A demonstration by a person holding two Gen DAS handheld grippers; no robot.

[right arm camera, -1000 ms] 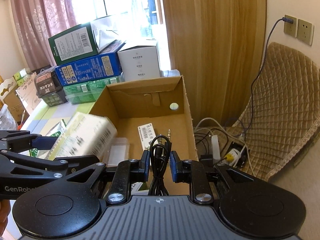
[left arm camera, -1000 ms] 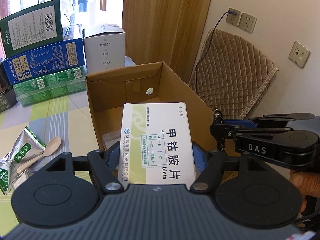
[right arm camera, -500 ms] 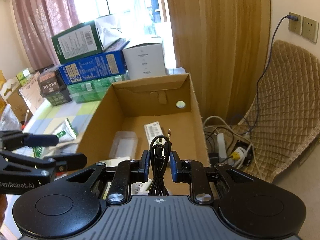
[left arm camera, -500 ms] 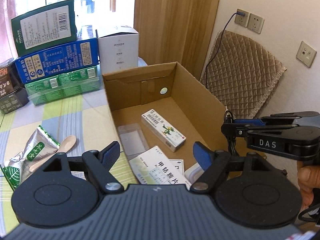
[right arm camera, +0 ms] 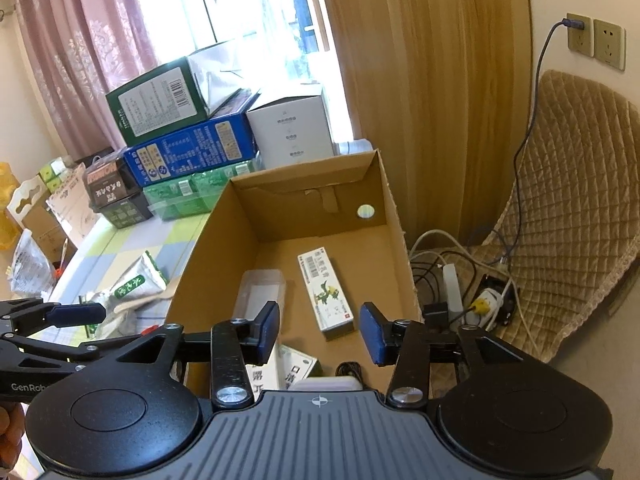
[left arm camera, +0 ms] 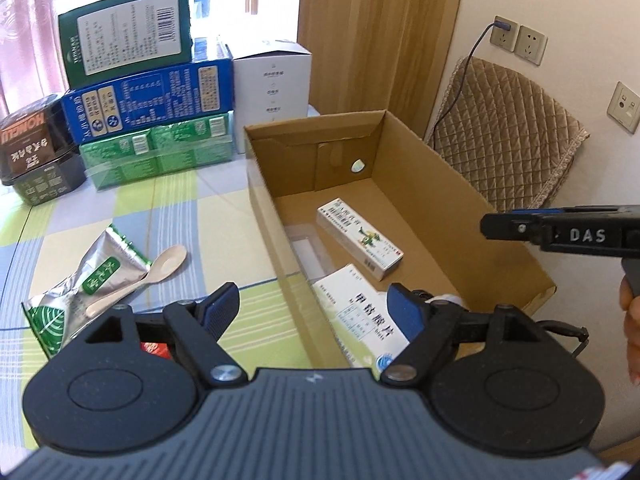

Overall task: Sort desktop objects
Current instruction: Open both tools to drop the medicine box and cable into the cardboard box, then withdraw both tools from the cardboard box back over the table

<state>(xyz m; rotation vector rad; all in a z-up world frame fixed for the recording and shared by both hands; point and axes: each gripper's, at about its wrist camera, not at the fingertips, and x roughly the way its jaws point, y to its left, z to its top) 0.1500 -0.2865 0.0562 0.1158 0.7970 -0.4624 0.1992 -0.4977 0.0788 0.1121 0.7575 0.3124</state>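
With both hand-held grippers (left arm camera: 314,308) (right arm camera: 318,330) just opened and empty, the medicine box (left arm camera: 356,312) dropped in the cardboard box (left arm camera: 460,200), draw clear, then fetch the pouch (left arm camera: 84,280) near the table's (left arm camera: 168,208) front edge.

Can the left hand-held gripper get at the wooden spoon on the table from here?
Probably yes: the left hand-held gripper is open and empty, and the wooden spoon has open table around its bowl; only its handle touches the foil packet.

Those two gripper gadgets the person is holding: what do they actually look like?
Both are matt black plastic. The left gripper and right gripper each have a ribbed grey body, two round black discs, silver screws and two angled black fingers tipped with blue ribbed pads. White lettering marks their sides: "DAS" on the right one, "GenRob" on the left. No sleeves show.
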